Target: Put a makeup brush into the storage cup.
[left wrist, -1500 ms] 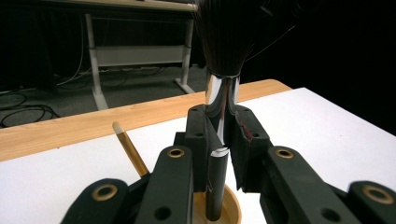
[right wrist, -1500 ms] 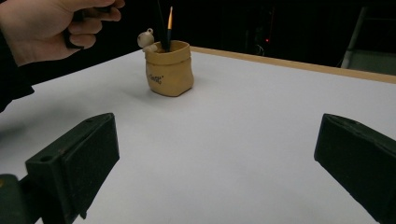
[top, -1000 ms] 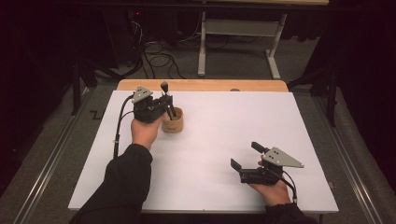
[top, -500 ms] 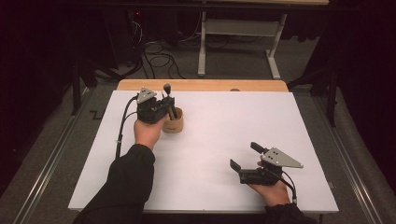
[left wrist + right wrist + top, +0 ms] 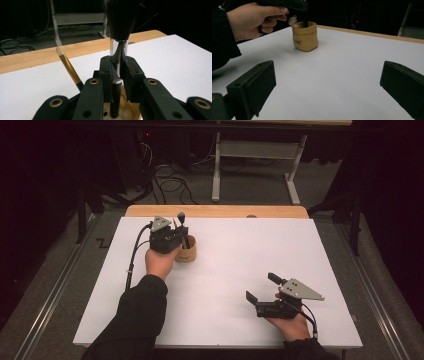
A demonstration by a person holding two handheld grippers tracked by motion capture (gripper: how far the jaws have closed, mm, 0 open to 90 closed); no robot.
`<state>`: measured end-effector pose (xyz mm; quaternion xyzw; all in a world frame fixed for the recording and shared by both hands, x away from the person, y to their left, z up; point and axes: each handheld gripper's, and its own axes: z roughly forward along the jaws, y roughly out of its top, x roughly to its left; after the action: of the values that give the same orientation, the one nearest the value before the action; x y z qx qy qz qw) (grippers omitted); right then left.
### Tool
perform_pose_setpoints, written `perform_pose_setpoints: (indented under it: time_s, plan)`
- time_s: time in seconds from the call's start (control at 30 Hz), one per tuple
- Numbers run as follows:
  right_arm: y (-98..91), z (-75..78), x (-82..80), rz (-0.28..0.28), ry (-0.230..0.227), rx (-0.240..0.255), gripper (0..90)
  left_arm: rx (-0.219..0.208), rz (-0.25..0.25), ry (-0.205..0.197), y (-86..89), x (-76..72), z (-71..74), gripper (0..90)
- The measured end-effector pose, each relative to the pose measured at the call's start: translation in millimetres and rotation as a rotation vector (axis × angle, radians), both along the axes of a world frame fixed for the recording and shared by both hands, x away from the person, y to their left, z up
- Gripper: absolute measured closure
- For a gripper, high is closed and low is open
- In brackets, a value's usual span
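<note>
Brush: large dark-bristled brush (image 5: pixel 119 47) upright, bristles up, chrome ferrule pinched between the pads; handle running down into the holder; seen in the high view as a dark stem above the gripper (image 5: pixel 181 218)

Left gripper: left gripper (image 5: pixel 119 75) clamped tight on the brush just below the bristles; held directly over the holder mouth; hand wrapped around its body (image 5: pixel 161 262)

Holder: tan sack-shaped pot (image 5: pixel 305 36) standing on the white table (image 5: pixel 240 255), toward the far left; wooden edge strip (image 5: pixel 215 211) just behind; gold rim visible under the jaws (image 5: pixel 130 110)

Second brush: slim gold-handled brush (image 5: pixel 68 68) leaning in the same pot, pale tip up and tilted away from the gripped one; close beside it, contact not clear

Right gripper: right gripper (image 5: pixel 327 85) resting low near the front right of the table, well apart from the pot; jaws spread wide, nothing between them (image 5: pixel 265 292)

Step in hand, judged: either seating the large brush in the pot or lifting it out; not decidable from here

Risk, tipping: light pot, unsupported; sideways drag on the handle likely to topple it

Risk, snagging: slim brush possibly knocked over or flicked out by a slanted pull

Risk, slipping: smooth ferrule; possible twist or slide in the pads
</note>
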<state>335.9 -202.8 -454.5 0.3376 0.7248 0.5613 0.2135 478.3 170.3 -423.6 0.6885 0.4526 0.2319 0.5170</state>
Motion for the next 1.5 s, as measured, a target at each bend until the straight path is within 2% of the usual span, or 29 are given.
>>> perform_pose_setpoints:
  time_s: [0.3,0.47,0.57,0.63,0.9,1.0,1.1,1.23,1.5]
  plan:
    - [0.0,0.0,-0.7,0.003,0.000,-0.002,0.7,0.012,-0.002,0.025,-1.1,0.5,-3.0,78.3]
    - [0.2,-0.2,-1.0,-0.001,0.003,-0.002,0.8,0.021,0.006,0.023,-2.5,0.2,-2.9,77.4]
    - [0.2,-0.2,-0.9,0.003,0.003,0.001,0.8,-0.007,0.009,0.020,-0.9,0.2,-1.1,61.7]
    - [-0.1,-0.3,-0.7,0.003,0.002,0.000,0.8,-0.003,0.016,0.012,-0.1,-0.7,0.6,55.4]
    - [0.5,-0.4,-0.8,0.002,0.003,-0.003,0.8,-0.015,0.062,0.009,5.9,-1.8,5.7,17.1]
    - [0.7,-0.5,-0.7,0.002,0.004,-0.004,0.8,-0.006,0.072,0.014,8.3,-1.4,5.8,8.2]
    - [1.1,-1.1,-0.1,0.009,0.000,-0.004,0.8,0.010,0.065,0.007,10.3,-2.1,5.7,5.1]
    - [1.2,-1.3,-0.2,0.006,0.002,-0.008,0.8,0.009,0.055,0.010,12.8,-2.8,6.6,1.0]
    - [1.2,-1.3,-0.3,0.005,0.002,-0.008,0.8,0.018,0.059,0.023,16.8,-4.1,7.8,0.8]
